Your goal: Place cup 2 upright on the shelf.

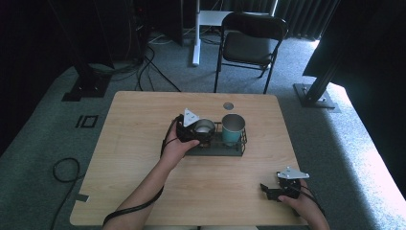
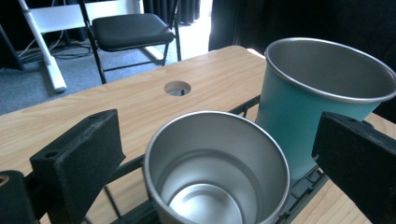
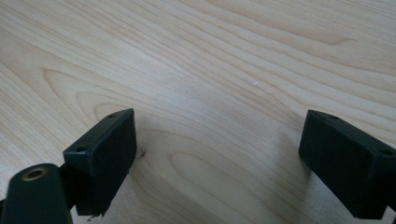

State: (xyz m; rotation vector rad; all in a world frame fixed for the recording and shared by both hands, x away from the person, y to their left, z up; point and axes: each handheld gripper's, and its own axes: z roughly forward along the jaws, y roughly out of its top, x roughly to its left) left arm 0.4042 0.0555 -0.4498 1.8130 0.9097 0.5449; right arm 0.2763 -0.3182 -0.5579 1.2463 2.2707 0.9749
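Nearest, right gripper point(image 1: 268, 190) sits low over the table point(image 1: 143, 172) at the near right corner, held by the right hand point(image 1: 301, 203). Jaws spread wide, nothing between them; in the right gripper view just bare wood grain under the gap point(image 3: 217, 154). Well apart from the cups.

Further in, left forearm comes up from the near edge, cable trailing along it. Left hand point(image 1: 178, 146) holds the left gripper point(image 1: 200, 130) at the rack point(image 1: 234, 149), mid-table. Grey three-cornered plate on top of it.

Left gripper view: jaws released, wide apart, one on each side of the steel cup point(image 2: 217, 170). Neither pad seems to touch the cup; gaps visible on both sides. Steel cup stands upright in the left end of the rack, open mouth up, empty inside.

Just right of it, teal cup point(image 2: 299, 112) also upright in the rack, near the steel cup; cannot tell if they touch. In the high view steel cup point(image 1: 204, 126) is partly covered by the gripper, teal cup point(image 1: 233, 128) clear.

Beyond the rack, a round hole point(image 1: 228, 105) in the tabletop near the far edge. Past the table, a black folding chair point(image 1: 251, 43) on grey carpet.
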